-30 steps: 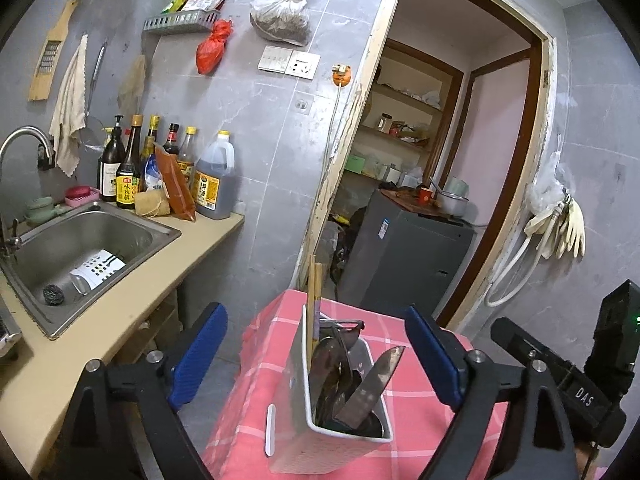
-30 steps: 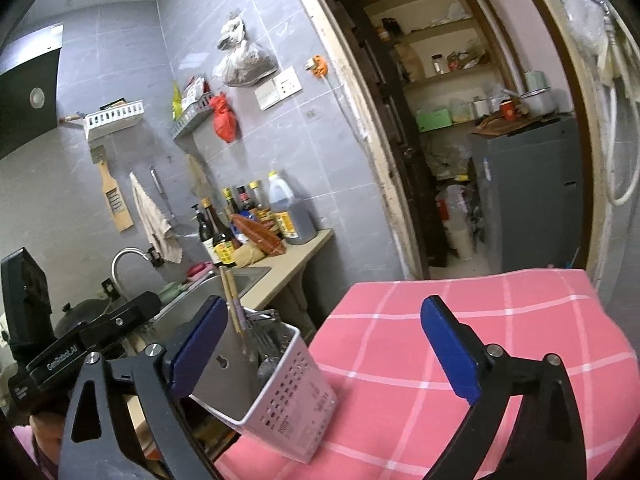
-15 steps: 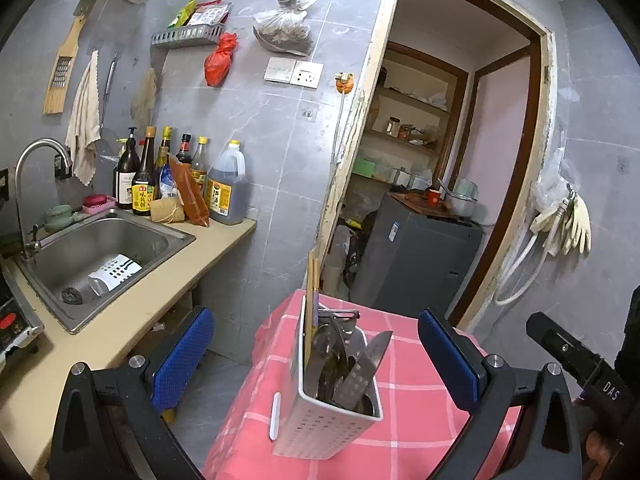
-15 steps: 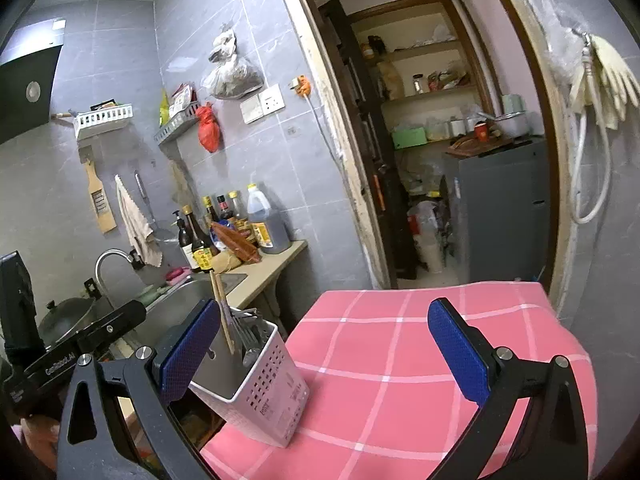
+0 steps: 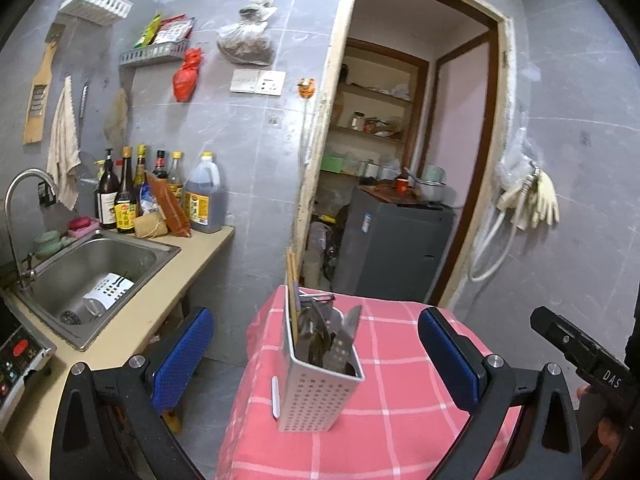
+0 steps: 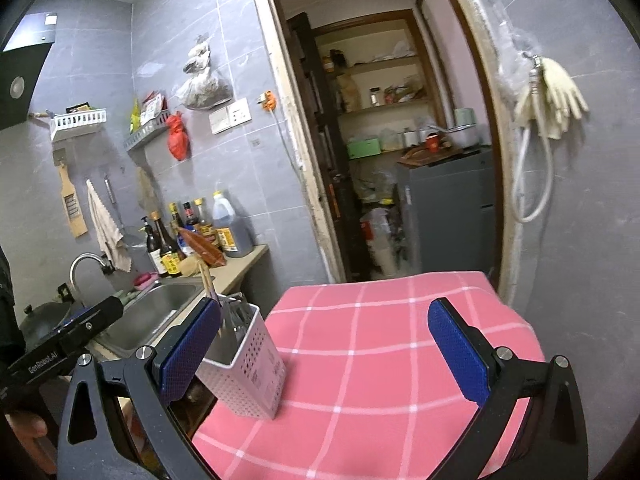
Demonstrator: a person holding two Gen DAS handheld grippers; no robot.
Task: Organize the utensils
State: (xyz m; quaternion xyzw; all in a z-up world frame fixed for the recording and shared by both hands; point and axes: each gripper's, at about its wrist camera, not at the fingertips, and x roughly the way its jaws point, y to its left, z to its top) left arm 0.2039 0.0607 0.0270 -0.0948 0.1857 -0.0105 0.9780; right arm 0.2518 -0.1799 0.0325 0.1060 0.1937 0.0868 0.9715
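A white perforated utensil holder [image 5: 316, 394] stands on the pink checked tablecloth [image 5: 400, 368] near the table's left edge. It holds wooden chopsticks [image 5: 291, 280], a knife blade [image 5: 345, 338] and other metal utensils. It also shows in the right wrist view [image 6: 252, 376]. My left gripper [image 5: 316, 354] is open and empty, set back from the holder. My right gripper [image 6: 324, 352] is open and empty, to the right of the holder, over the cloth [image 6: 380, 340].
A counter with a steel sink [image 5: 86, 268] and several sauce bottles [image 5: 160, 190] lies left of the table. An open doorway with a grey cabinet [image 5: 394, 244] is behind it. Rubber gloves [image 5: 532, 200] hang on the right wall.
Both grippers have pulled back and up from the holder, which now looks smaller and farther away. The holder has not moved on the cloth.
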